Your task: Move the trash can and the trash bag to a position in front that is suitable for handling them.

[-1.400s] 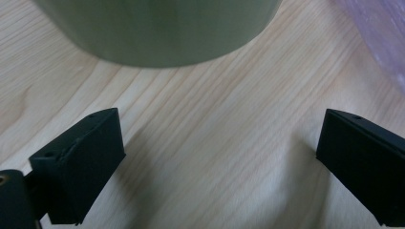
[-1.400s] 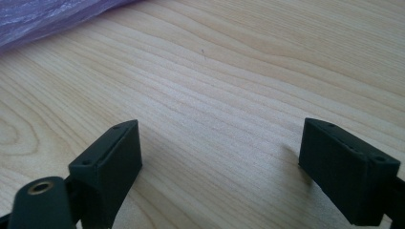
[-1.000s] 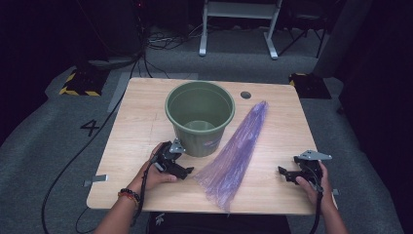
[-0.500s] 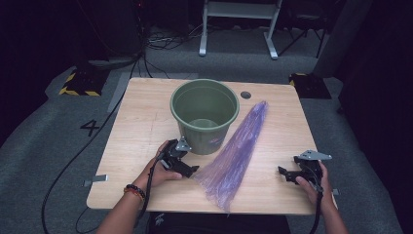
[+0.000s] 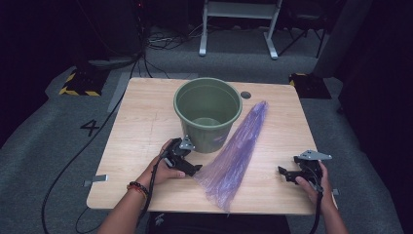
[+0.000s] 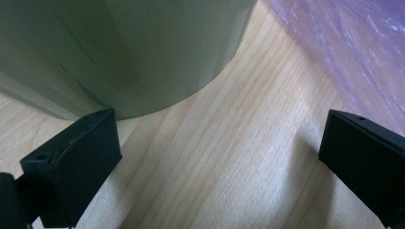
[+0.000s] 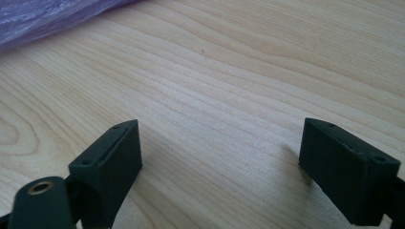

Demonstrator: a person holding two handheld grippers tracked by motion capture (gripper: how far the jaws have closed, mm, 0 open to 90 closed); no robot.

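A green bucket [image 5: 208, 114] stands upright at the middle of the wooden table [image 5: 141, 122]. Beside it on the right a long purple plastic bag [image 5: 238, 151] lies flat, wide end toward the front edge. My left gripper [image 5: 196, 170] is open just in front of the bucket, close to the bag's wide end. In the left gripper view the bucket wall [image 6: 124, 47] is close ahead on the left and the bag [image 6: 353, 43] at the upper right, with bare wood between the jaws. My right gripper [image 5: 282, 173] rests open near the front right, nothing between its jaws; the bag's edge [image 7: 43, 19] shows far left.
A round cable hole [image 5: 245, 94] sits in the table behind the bucket. Around the table is grey carpet with cables, a white frame [image 5: 238, 24] at the back, and yellow-black striped blocks [image 5: 78, 83] at the left.
My left gripper has moved rightward along the table in front of the bucket, toward the bag's wide end. The right gripper has stayed put.
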